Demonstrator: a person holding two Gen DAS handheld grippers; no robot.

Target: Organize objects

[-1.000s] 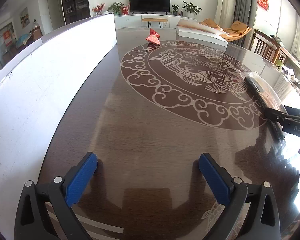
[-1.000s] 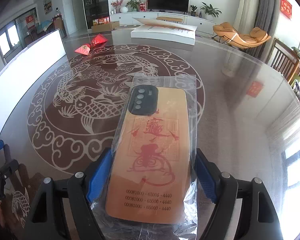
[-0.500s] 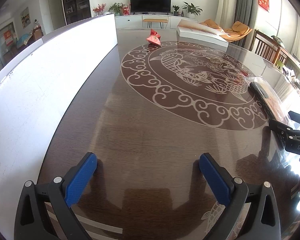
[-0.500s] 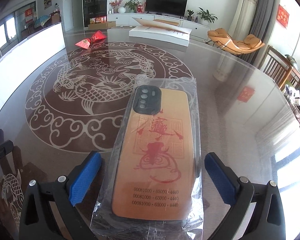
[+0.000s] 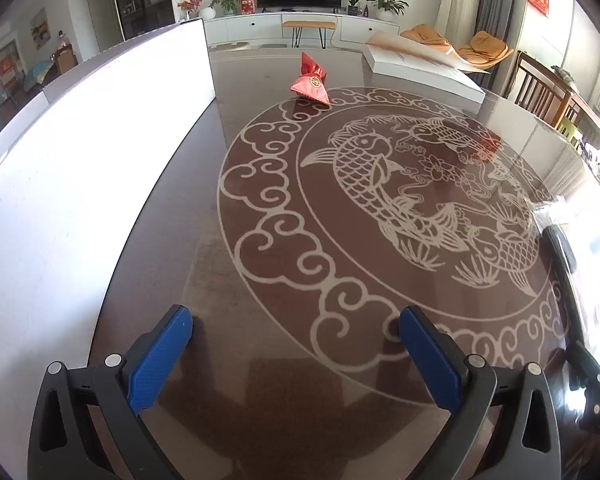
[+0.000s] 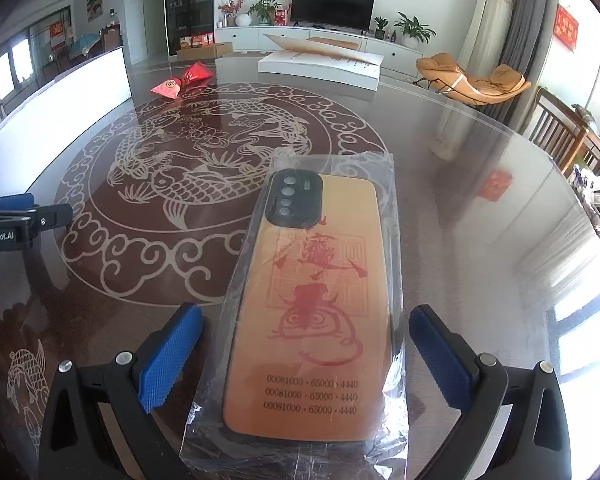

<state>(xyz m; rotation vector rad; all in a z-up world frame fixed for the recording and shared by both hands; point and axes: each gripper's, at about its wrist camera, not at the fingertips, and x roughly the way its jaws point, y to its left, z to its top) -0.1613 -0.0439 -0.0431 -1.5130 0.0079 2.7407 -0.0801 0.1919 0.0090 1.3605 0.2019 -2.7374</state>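
Phone case (image 5: 565,258) in clear wrap lies at the far right edge of the left wrist view, flat on the counter (image 5: 260,208); the left gripper (image 5: 295,336) spreads its blue fingers (image 5: 159,354) wide, holding nothing. A red pouch (image 5: 310,82) sits far off.

From the right wrist, the phone case (image 6: 312,304) (orange back, red print) rests between the right gripper (image 6: 305,344) fingers (image 6: 168,356), which stand apart without touching it.

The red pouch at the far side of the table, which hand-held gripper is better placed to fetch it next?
Probably the left hand-held gripper: open, empty, pointing roughly toward the red pouch. The right hand-held gripper straddles the bagged phone case.
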